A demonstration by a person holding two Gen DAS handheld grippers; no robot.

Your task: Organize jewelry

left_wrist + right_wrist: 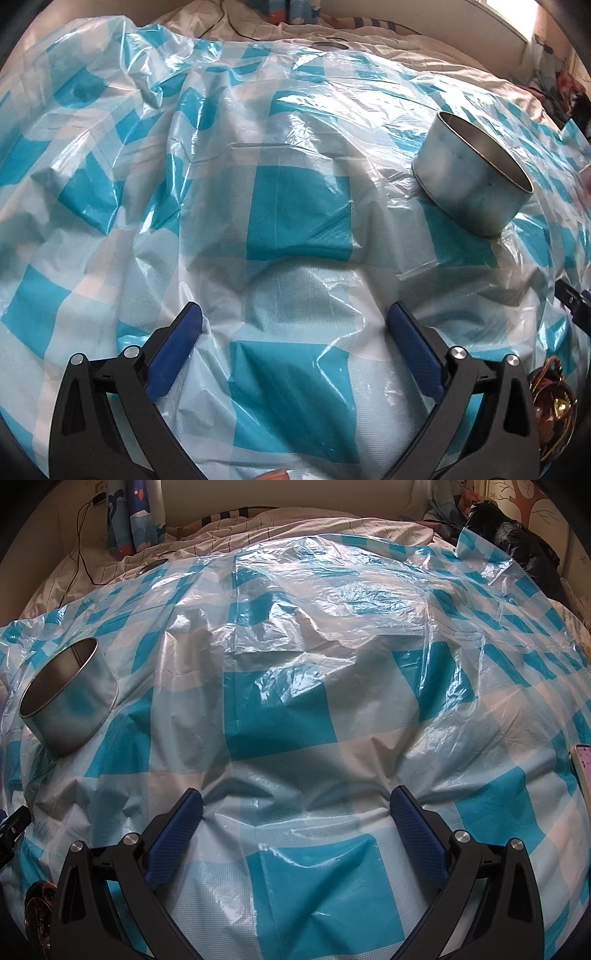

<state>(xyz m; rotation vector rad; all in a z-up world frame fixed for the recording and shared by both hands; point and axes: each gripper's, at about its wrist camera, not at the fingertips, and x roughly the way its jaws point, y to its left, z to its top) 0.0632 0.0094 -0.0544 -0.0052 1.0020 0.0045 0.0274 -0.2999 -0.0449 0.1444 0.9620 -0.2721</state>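
A round silver tin (469, 173), open at the top, stands on the blue-and-white checked plastic sheet (295, 206); it also shows at the left of the right wrist view (68, 701). A heap of brown and gold jewelry (552, 402) lies at the lower right edge of the left wrist view and at the lower left edge of the right wrist view (37, 904). My left gripper (294, 317) is open and empty above the sheet, left of the tin. My right gripper (295, 805) is open and empty, right of the tin.
The sheet covers a rumpled bed with striped bedding (258, 528) behind. A round tin lid (151, 568) lies at the sheet's far edge. A phone (581, 764) lies at the right. A black bag (509, 535) and a cable (79, 550) sit at the back.
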